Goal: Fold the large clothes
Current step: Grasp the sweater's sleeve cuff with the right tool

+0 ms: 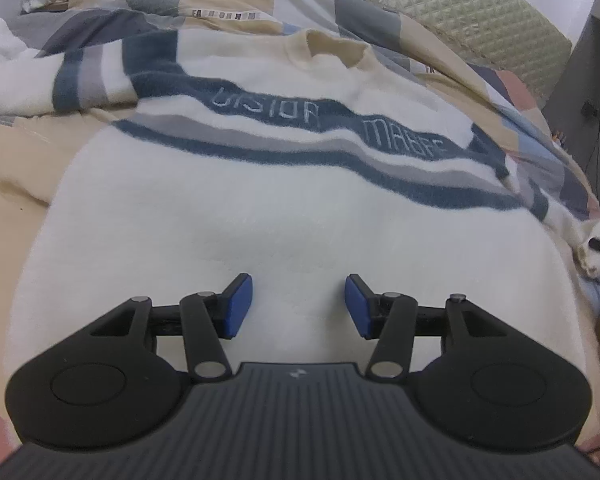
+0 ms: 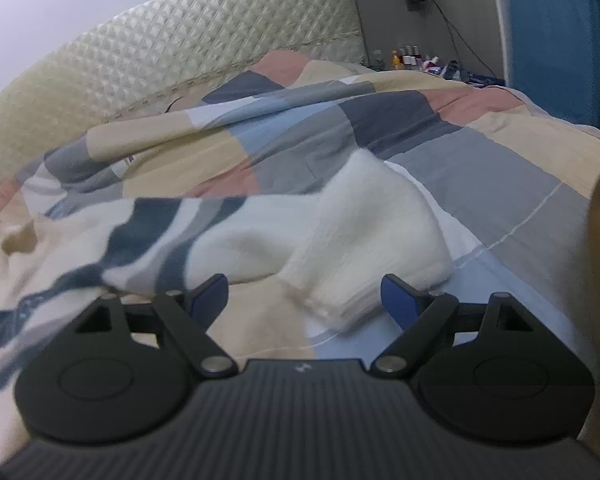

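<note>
Two handheld grippers over a cream knit sweater (image 1: 260,208) with navy and grey chest stripes, spread front up on a patchwork duvet (image 2: 480,152) on a bed. Left gripper (image 1: 299,306) poised low over the plain lower body of the sweater, blue pads (image 1: 240,306) apart, nothing between them, cloth not pinched. Right gripper (image 2: 304,298) at the sweater's right sleeve (image 2: 364,232), jaws spread wide, ribbed cuff lying just ahead in the gap between the pads but not clamped. Sleeve bunched and angled outward across the duvet; other sleeve stretched out to the far side in the left view. Quilted headboard (image 2: 140,64) behind. Step in hand, by the look of it: start of the fold, taking up the right sleeve. Next move likely calls for closing on the cuff, then carrying it inward across the chest, with the left gripper steadying the body.
</note>
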Action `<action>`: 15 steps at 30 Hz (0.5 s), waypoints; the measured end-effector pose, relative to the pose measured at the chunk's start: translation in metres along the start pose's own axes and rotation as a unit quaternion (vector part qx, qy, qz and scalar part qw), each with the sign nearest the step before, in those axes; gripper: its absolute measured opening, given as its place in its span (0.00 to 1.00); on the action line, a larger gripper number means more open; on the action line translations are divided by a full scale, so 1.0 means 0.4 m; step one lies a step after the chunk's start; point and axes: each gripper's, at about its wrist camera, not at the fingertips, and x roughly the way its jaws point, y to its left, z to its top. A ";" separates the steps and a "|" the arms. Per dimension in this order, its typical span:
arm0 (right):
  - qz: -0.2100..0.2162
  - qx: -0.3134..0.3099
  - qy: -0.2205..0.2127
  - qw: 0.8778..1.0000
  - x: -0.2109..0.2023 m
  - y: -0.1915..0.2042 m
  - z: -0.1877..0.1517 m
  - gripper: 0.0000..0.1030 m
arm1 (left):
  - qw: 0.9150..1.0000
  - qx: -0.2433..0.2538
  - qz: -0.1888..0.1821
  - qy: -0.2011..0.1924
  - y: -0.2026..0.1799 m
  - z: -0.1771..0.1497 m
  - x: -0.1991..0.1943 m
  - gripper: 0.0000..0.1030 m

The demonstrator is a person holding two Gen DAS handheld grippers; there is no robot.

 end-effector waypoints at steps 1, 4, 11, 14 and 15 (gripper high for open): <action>-0.008 -0.010 0.001 1.000 0.013 0.002 -0.002 0.82 | 1.000 -0.001 0.000 0.000 -0.001 0.001 0.004 0.56; -0.051 -0.042 0.033 0.997 0.076 0.021 -0.009 0.82 | 1.000 0.002 0.000 0.000 -0.004 0.002 0.011 0.58; -0.138 -0.100 0.037 0.985 0.174 0.052 0.006 0.65 | 1.000 0.009 0.002 -0.001 -0.012 0.005 0.023 0.60; -0.169 -0.089 0.035 0.981 0.197 0.031 0.034 0.41 | 1.000 0.006 0.002 0.000 -0.013 0.006 0.023 0.60; -0.173 -0.078 0.034 0.981 0.198 0.020 0.046 0.34 | 1.000 0.002 0.001 0.001 -0.012 0.007 0.022 0.60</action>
